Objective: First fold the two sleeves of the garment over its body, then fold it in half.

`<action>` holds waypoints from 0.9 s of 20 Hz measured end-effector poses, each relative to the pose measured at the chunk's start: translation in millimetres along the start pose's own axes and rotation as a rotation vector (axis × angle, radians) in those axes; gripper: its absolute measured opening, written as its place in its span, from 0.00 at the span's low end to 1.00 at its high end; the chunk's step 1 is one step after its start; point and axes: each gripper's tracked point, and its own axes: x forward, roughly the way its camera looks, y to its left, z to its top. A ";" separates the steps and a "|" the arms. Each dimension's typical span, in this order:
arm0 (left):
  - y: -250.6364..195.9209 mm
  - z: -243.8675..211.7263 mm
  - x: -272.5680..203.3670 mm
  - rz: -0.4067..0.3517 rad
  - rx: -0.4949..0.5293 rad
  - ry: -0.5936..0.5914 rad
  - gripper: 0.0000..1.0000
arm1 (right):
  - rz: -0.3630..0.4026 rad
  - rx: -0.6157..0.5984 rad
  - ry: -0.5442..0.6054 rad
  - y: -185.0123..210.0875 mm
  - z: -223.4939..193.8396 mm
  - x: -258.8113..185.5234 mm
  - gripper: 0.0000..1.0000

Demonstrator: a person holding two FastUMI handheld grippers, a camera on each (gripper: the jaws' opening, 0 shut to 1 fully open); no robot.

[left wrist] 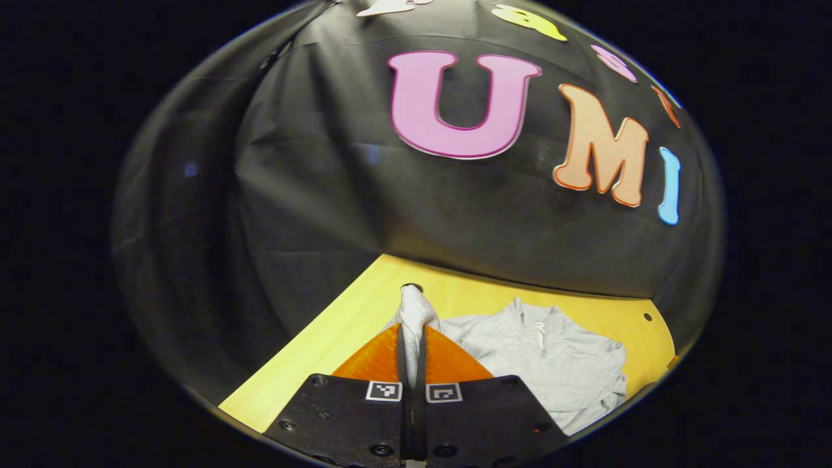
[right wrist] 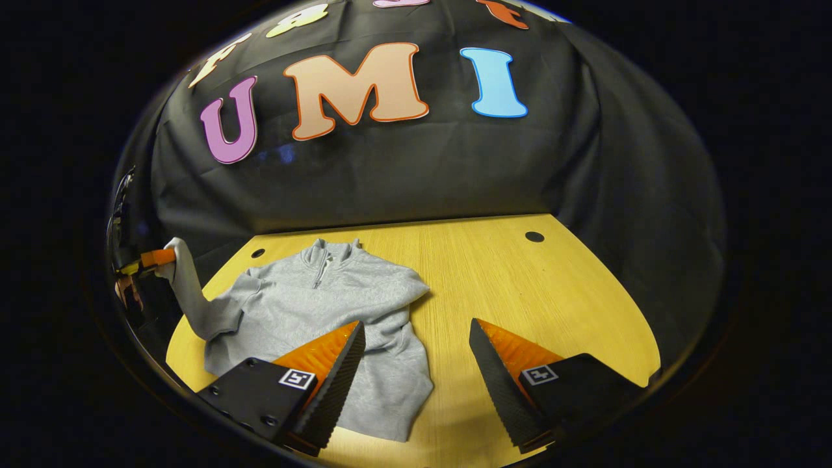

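Right gripper view, far left edge: the left gripper (right wrist: 156,259) sits out past the counter's left side, raised, pinching the cuff end of the garment's sleeve (right wrist: 188,292). The sleeve hangs from it in a taut slope down to the shoulder. A bit of the hand holding that gripper shows just below, too small to describe.

Next right: the garment (right wrist: 325,305), a light grey pullover with a short zip collar (right wrist: 323,257), lies flat on the yellow wooden counter (right wrist: 520,286), on its left half, collar toward the booth wall. Its other sleeve (right wrist: 396,289) is already folded across the body. The hem end lies nearest the camera.

Bottom centre to right: the right gripper (right wrist: 416,370) is spread wide, holding nothing. One finger sits over the garment's lower edge; I can't tell whether it touches. The other sits over bare counter. Two small dark holes in the counter near the far edge.

Left gripper view: the left gripper (left wrist: 413,338) is pressed together on the sleeve cuff (left wrist: 414,315), which sticks up between the fingers. To its right the garment's body (left wrist: 552,364) lies on the counter (left wrist: 338,331), collar (left wrist: 539,318) away from the camera.
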 end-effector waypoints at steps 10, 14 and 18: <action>-133.7 8.6 5.7 -0.228 0.093 -0.019 0.01 | -0.060 0.053 -0.003 -39.4 -19.8 -28.9 0.99; -186.2 0.2 4.6 -0.310 0.119 -0.002 0.00 | -0.081 0.066 -0.005 -54.3 -28.4 -42.6 0.99; -231.5 -14.6 4.8 -0.383 0.142 0.022 0.00 | -0.106 0.074 -0.003 -70.2 -35.9 -54.9 0.99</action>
